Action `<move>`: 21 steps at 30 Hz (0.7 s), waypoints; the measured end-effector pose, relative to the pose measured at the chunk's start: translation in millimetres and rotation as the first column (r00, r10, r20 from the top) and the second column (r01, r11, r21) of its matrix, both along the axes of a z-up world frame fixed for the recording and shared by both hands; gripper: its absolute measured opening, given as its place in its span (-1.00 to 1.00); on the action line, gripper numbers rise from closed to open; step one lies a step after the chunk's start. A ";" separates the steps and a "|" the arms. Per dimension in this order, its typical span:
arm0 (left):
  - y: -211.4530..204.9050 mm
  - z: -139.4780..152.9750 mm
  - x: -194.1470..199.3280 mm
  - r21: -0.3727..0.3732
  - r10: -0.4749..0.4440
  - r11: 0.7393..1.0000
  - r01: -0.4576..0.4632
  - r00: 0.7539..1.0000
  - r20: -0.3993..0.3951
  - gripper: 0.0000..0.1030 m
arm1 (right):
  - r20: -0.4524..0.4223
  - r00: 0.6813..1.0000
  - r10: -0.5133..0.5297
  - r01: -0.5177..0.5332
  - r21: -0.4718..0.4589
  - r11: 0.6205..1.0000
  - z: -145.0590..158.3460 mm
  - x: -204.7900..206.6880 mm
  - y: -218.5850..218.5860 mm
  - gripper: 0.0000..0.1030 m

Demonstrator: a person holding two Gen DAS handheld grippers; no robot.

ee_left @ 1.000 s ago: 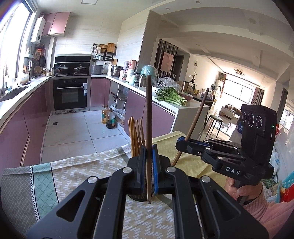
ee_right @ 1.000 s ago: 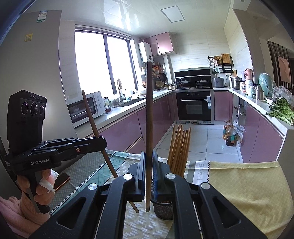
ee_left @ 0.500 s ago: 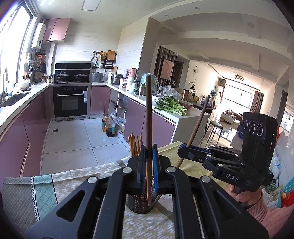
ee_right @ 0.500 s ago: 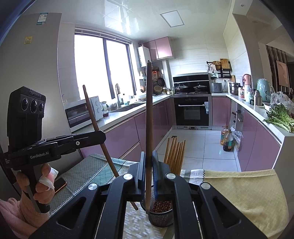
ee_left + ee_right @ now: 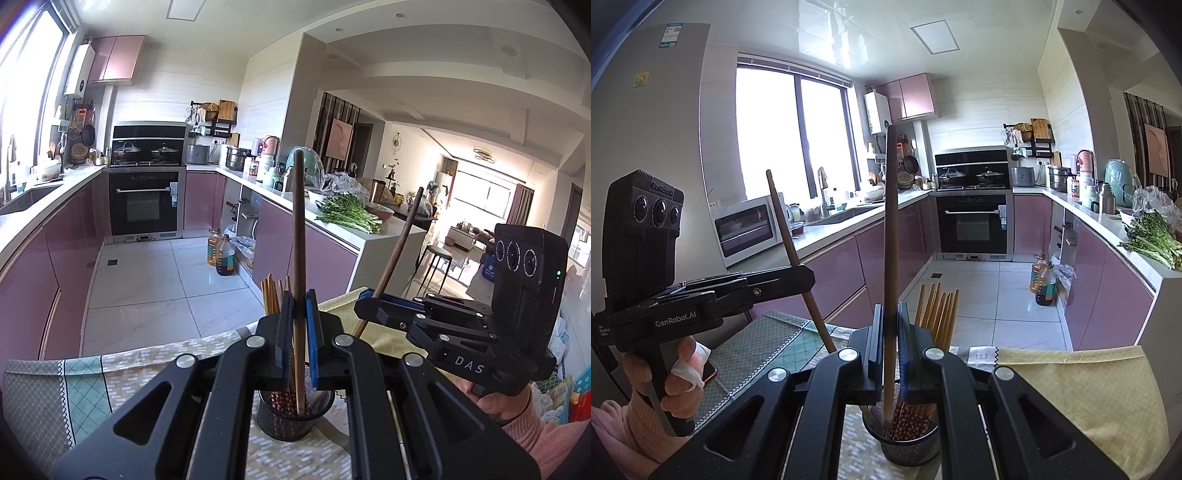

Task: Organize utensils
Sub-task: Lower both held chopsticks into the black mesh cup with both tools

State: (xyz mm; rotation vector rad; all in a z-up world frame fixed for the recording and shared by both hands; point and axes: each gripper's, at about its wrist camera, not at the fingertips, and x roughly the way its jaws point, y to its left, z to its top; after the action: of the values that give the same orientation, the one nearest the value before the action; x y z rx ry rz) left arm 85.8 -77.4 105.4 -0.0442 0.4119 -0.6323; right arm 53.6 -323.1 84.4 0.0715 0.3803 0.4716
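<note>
My left gripper [image 5: 297, 325] is shut on a dark brown chopstick [image 5: 297, 229] that stands upright, its lower tip showing at the mouth of a black mesh holder [image 5: 284, 419]. Several light wooden chopsticks [image 5: 271, 297] stand in that holder. My right gripper [image 5: 889, 332] is shut on a second dark chopstick [image 5: 891, 240], also upright, with its tip over the mesh holder [image 5: 912, 448] beside the wooden chopsticks [image 5: 940, 312]. Each view shows the other gripper off to the side: the right gripper [image 5: 373, 308], the left gripper [image 5: 803, 275].
The holder stands on a table with a patterned green and beige cloth [image 5: 74, 391] and a yellow cloth [image 5: 1078, 391]. A phone [image 5: 710, 372] lies near the hand at the left. Pink kitchen cabinets [image 5: 66, 251], an oven [image 5: 973, 225] and tiled floor lie beyond the table edge.
The mesh holder has come into fuller view beneath the jaws in both views. Both chopsticks stay gripped and upright.
</note>
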 end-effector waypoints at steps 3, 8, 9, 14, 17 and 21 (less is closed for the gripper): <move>-2.6 -1.8 0.8 0.002 -0.003 1.000 0.003 1.000 -0.005 -0.86 | -0.007 1.000 -0.008 0.008 -0.006 1.000 -3.1 3.4 1.3 -0.89; -7.6 -2.9 3.1 0.011 -0.003 1.000 0.003 1.000 -0.016 -0.86 | -0.024 1.000 -0.017 0.017 -0.003 1.000 -6.8 8.4 1.2 -0.89; -5.3 -3.0 3.3 0.012 -0.003 1.000 0.003 1.000 -0.017 -0.86 | -0.028 0.999 -0.019 0.019 -0.004 1.000 -7.9 9.9 1.3 -0.89; -8.1 -5.9 -0.7 0.033 0.000 0.999 0.001 1.000 -0.019 -0.86 | -0.045 0.999 -0.025 0.025 -0.002 1.000 -11.0 15.2 2.6 -0.89; -11.4 -5.0 2.6 0.042 0.001 0.999 0.000 1.000 -0.025 -0.86 | -0.053 0.998 -0.027 0.027 -0.002 1.000 -14.1 16.1 3.3 -0.89; -13.4 -6.6 4.8 0.049 0.002 0.999 0.000 0.999 -0.036 -0.86 | -0.064 0.998 -0.029 0.029 -0.001 1.000 -17.0 17.5 3.4 -0.89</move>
State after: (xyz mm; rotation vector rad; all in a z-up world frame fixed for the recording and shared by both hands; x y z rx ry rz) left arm 90.6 -90.8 98.8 -0.0087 0.4618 -0.6208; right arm 71.1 -319.7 67.4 0.0919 0.4418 0.4414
